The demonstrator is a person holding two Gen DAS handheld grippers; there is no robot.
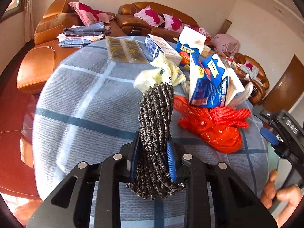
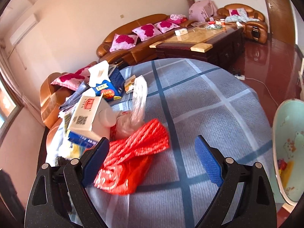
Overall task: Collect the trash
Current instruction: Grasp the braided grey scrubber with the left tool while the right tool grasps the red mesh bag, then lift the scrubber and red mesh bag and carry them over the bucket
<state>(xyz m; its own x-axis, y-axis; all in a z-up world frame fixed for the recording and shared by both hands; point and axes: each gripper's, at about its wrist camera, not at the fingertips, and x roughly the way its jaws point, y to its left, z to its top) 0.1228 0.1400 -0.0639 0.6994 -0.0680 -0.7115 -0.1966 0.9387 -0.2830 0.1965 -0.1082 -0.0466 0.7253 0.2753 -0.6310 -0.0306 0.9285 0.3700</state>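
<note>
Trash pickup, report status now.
Left tool shut on dark rope bundle. Right tool open over red rope, not gripping. Cartons crowd beside the red rope.

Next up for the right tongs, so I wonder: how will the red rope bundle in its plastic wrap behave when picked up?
The red rope bundle looks soft, so it would likely sag and droop. Its wrap looks glossy and crinkled, so possibly slippery. It seems light for its size and, lying flat on the table, unlikely to roll.
</note>
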